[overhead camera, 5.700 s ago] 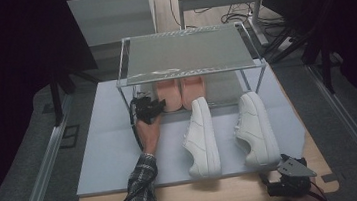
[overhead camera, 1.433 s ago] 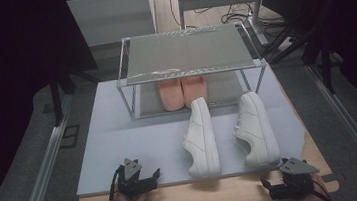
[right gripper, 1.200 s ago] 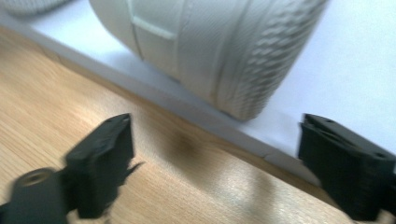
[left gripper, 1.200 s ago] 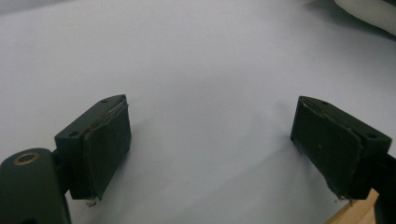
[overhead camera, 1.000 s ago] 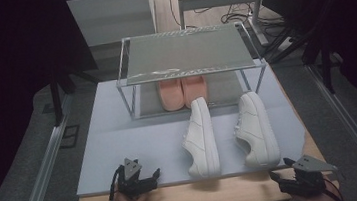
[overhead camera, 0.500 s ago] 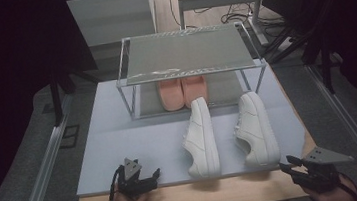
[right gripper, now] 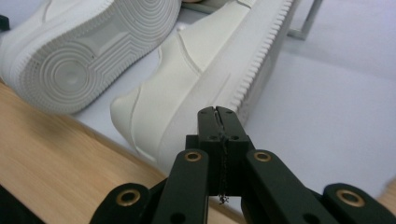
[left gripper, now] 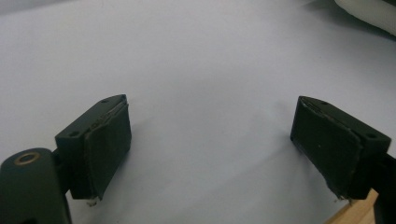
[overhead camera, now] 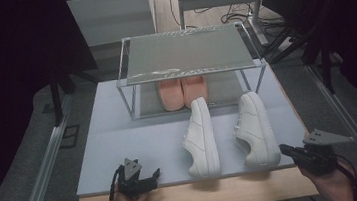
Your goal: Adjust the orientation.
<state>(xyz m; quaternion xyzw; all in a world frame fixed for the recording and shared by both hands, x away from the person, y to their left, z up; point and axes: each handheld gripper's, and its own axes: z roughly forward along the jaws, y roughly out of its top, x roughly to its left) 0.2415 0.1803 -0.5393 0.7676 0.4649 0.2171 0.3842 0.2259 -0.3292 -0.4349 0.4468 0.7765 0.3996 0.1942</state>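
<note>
A pale grey mat (overhead camera: pixel 135 135) covers most of the wooden table (overhead camera: pixel 217 197), and at its far end stands a clear-topped shoe rack (overhead camera: pixel 186 54) with a pair of peach-pink shoes (overhead camera: pixel 182 91) tucked under the shelf. In front of the rack lie two white sneakers, both on their sides with toes toward the rack: the left sneaker (overhead camera: pixel 201 136) near the middle of the mat and the right sneaker (overhead camera: pixel 256 128) beside it, apart from it. The right gripper (overhead camera: pixel 286 149) hovers at the mat's near right corner, just beside the heel of the right sneaker, its jaws having just been closing and now pressed together with nothing between them (in the right gripper view their tips meet in front of the sneaker's heel (right gripper: pixel 187 98)). The left gripper (overhead camera: pixel 155 174) rests at the near left edge of the mat, jaws wide apart over bare mat, well apart from both sneakers
</note>
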